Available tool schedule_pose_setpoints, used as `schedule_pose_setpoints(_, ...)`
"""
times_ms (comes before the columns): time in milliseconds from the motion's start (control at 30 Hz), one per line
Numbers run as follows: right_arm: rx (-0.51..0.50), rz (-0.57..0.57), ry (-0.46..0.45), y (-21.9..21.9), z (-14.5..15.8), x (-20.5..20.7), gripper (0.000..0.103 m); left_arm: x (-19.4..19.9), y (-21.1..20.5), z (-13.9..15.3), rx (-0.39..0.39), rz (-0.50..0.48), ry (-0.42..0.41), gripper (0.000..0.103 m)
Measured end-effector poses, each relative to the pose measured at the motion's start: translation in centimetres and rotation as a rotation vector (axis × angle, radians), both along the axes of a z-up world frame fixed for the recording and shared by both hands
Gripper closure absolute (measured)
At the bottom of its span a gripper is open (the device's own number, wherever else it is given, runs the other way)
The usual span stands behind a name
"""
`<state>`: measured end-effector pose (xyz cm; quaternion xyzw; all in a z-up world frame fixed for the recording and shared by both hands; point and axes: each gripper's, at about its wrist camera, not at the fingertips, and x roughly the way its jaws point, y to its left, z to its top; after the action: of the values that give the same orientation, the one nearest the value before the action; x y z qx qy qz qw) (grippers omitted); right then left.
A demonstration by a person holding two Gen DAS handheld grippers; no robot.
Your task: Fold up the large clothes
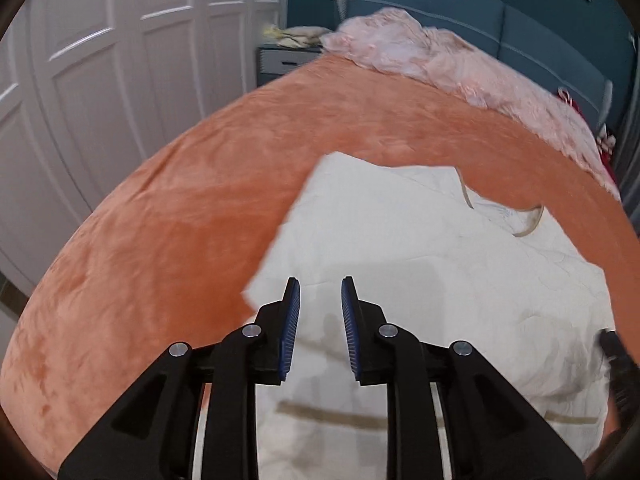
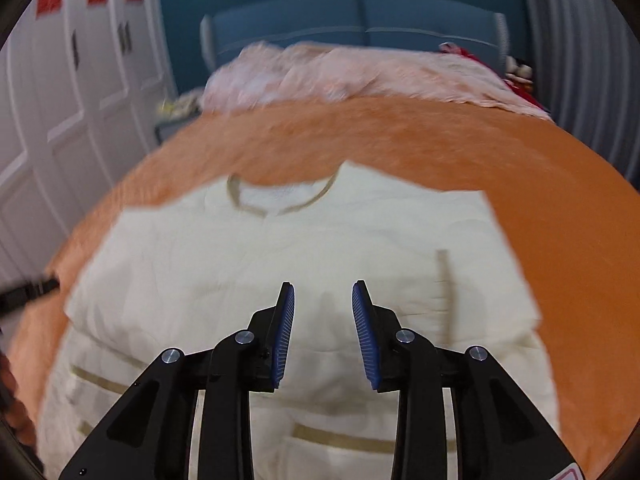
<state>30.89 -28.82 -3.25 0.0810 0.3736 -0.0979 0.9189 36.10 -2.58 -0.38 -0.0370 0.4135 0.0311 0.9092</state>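
A large cream quilted jacket [image 2: 280, 264] with tan trim lies flat on the orange bedspread [image 2: 560, 240], collar [image 2: 280, 200] toward the headboard. It also shows in the left wrist view [image 1: 400, 248], where its left sleeve side looks folded inward with a straight edge. My left gripper [image 1: 320, 292] is open and empty, held above the jacket's left part. My right gripper [image 2: 323, 294] is open and empty, held above the jacket's middle. The left gripper's tip [image 2: 28, 294] shows at the left edge of the right wrist view; the right one [image 1: 616, 360] shows at the right edge of the left wrist view.
A pink fluffy blanket [image 1: 440, 60] is bunched along the head of the bed before a blue headboard [image 2: 360, 20]. White wardrobe doors [image 1: 100, 80] stand to the left, with a nightstand [image 1: 280, 60] beside the bed. Red items [image 2: 516, 72] lie at the far right corner.
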Motion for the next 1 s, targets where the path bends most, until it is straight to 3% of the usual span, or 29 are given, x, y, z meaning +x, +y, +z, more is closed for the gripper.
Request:
schedule_pose_setpoints(233,-0.035,0.010,0.097,1.6,-4.9,1.4,0.072,2.8,-3.1,-5.6,0.080,-0.043,0.095,0.081)
schedule_pose_setpoints(500,-0.064,0.013,0.084,2.1,-6.1,1.3,0.072,1.8,-4.8,-7.7,0.201,-0.043,-0.001,0.081)
schedule_pose_setpoints(1000,-0.066,0.007,0.048,2.3,-6.9,1.5,0.072,1.4,-5.0,-8.8,0.215,-0.033,-0.065,0.081)
